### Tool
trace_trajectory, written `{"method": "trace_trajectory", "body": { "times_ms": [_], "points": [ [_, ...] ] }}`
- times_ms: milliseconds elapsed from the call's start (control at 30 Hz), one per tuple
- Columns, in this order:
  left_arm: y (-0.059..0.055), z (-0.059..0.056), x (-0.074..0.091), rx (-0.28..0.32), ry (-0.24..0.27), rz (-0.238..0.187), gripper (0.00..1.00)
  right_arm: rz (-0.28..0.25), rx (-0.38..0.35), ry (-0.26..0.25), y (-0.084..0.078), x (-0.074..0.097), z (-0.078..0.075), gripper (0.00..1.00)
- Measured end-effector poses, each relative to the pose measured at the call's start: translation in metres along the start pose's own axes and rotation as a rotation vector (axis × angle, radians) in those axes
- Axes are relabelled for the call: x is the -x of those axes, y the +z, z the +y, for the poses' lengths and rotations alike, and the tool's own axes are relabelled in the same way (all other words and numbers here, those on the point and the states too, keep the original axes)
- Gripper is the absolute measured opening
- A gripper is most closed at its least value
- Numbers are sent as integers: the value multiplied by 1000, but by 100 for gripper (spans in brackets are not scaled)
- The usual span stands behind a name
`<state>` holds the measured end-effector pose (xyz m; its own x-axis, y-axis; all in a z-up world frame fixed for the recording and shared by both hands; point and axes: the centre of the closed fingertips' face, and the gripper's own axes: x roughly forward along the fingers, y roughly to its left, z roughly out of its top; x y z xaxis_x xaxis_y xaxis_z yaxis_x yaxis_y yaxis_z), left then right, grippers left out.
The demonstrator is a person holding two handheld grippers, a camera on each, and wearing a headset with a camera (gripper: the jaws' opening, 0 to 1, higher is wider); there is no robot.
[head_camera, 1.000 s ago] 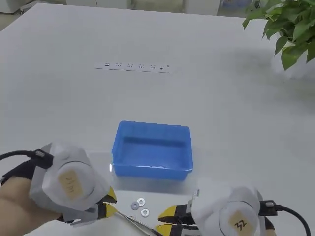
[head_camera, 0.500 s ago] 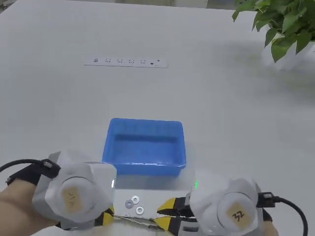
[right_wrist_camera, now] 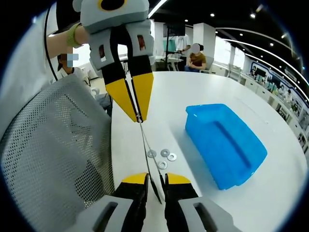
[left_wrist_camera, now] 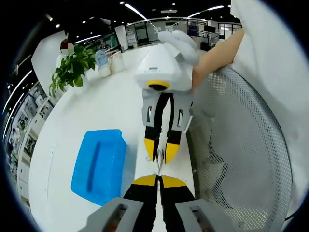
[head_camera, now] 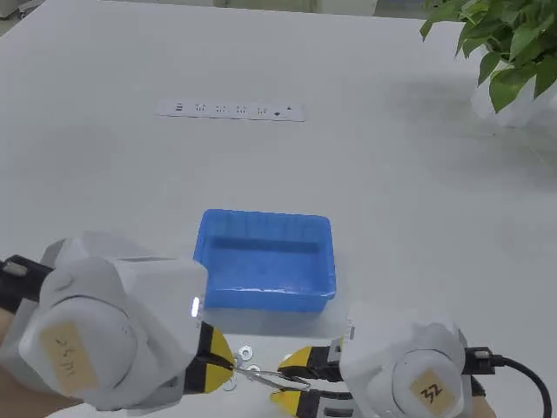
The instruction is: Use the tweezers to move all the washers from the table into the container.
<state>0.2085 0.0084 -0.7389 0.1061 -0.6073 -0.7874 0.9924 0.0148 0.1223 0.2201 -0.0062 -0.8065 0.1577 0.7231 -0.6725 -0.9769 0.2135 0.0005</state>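
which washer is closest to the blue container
The washer at the container end of the cluster, seen in the right gripper view. The other three lie farther from it, toward the tweezers.

A tan sticker on the rounded back of the right gripper, at the end away from its jaws, bears the handwritten number "32". A like sticker on the back of the left gripper carries handwriting too slanted to read.
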Motion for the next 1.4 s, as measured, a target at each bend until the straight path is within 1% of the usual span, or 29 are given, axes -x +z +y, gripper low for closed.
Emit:
{"method": "trace_trajectory", "body": {
  "times_ms": [67,133,200,267,300,400,433,500,633,667,800,1067,1167,1267,1300,1333,1400],
  "points": [
    [7,0,-1,-12,5,-10,0,-4,-9,3,0,2,-1,8],
    [11,4,-2,-19,19,-11,0,-11,-24,0,0,4,-3,7],
    [17,8,-1,-14,24,-29,0,-16,-21,-12,2,5,-5,7],
    [22,11,1,-13,30,-42,0,-37,-17,-22,7,7,-7,6],
    [26,15,3,-14,42,-50,0,-51,-18,-31,10,8,-8,6],
    [32,22,6,-22,56,-59,0,-94,-62,-46,16,11,-15,6],
    [33,25,5,-22,60,-58,0,-101,-76,-50,17,11,-17,6],
    [32,29,4,-25,64,-53,0,-103,-79,-54,17,12,-21,7],
    [31,32,2,-35,63,-39,0,-105,-76,-62,17,8,-27,7],
    [30,33,1,-40,62,-29,0,-102,-84,-55,17,6,-28,7],
    [31,34,1,-37,52,-21,0,-113,-99,-35,18,4,-26,8],
    [31,32,-6,-49,31,-6,0,-104,-102,-22,15,1,-24,8],
    [36,32,-7,-46,25,-21,0,-106,-108,-20,15,0,-24,8],
    [37,32,-9,-44,20,-24,0,-109,-133,-14,14,0,-24,9],
    [38,32,-9,-43,19,-26,0,-115,-157,-9,15,1,-24,11],
    [38,33,-10,-38,15,-31,0,-119,-164,-7,16,1,-24,12],
    [39,34,-10,-29,15,-35,0,-152,-164,-7,23,4,-24,13]
  ]
}}
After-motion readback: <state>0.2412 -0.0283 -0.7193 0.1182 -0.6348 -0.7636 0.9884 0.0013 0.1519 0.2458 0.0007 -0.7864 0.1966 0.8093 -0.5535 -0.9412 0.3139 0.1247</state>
